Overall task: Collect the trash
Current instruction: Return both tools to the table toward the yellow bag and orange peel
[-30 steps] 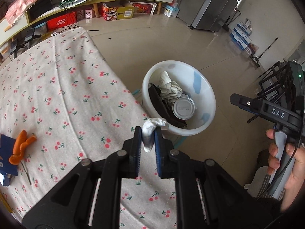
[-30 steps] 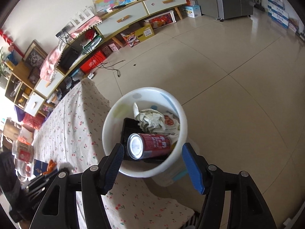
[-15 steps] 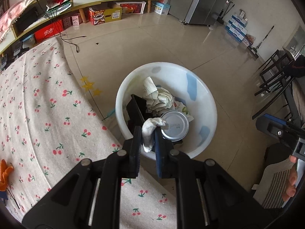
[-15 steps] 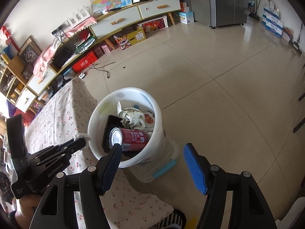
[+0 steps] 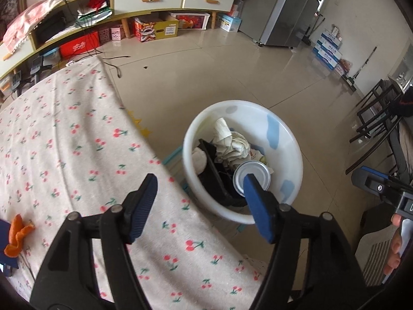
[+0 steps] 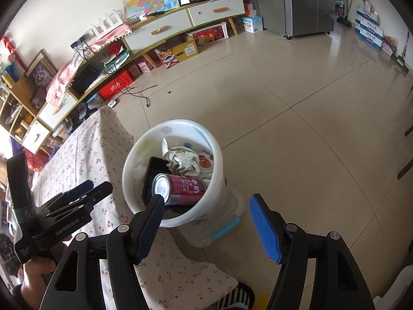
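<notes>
A white trash bin (image 5: pixel 281 134) (image 6: pixel 219 170) stands on the floor beside the table. It holds a red drink can (image 5: pixel 251 178) (image 6: pixel 183 188), crumpled paper (image 5: pixel 232 146) (image 6: pixel 182 161), a black tray (image 5: pixel 214 173) and a white tissue wad (image 5: pixel 199 159). My left gripper (image 5: pixel 201 204) is open and empty above the table edge, just short of the bin; it also shows in the right wrist view (image 6: pixel 91 188). My right gripper (image 6: pixel 206 222) is open and empty, above the near side of the bin.
A cherry-print cloth covers the table (image 5: pixel 64 139). An orange peel (image 5: pixel 18 235) lies on it at the left by a blue object. A TV cabinet (image 6: pixel 180 23), boxes and a grey fridge (image 6: pixel 304 2) line the far wall. Dark chairs (image 5: pixel 374 121) stand at the right.
My left gripper carried the white tissue over the bin, then opened. The tissue now lies in the bin. The left gripper has drawn back toward the table.
</notes>
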A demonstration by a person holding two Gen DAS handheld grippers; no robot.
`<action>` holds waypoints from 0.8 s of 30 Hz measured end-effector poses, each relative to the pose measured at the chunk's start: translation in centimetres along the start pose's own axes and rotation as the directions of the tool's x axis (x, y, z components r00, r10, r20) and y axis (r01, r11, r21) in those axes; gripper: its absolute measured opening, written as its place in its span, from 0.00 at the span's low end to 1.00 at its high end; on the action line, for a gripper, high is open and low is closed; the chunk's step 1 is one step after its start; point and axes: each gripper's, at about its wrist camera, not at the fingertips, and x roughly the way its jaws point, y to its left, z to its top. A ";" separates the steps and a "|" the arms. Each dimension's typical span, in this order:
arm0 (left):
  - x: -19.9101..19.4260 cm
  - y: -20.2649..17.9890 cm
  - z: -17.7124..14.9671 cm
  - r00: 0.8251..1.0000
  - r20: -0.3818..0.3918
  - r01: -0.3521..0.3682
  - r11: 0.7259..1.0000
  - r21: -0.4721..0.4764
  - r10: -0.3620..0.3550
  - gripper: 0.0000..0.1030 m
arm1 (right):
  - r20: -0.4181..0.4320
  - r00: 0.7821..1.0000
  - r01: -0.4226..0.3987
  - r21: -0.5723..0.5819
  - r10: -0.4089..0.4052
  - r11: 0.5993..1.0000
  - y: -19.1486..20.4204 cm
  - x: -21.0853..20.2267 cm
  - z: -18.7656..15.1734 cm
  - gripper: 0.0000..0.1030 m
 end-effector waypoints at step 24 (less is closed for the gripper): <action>-12.1 12.8 -8.3 0.960 0.058 -0.262 0.954 -0.146 0.272 0.93 | 0.017 0.998 -0.052 -0.191 0.057 0.980 10.2 -1.9 -2.7 0.79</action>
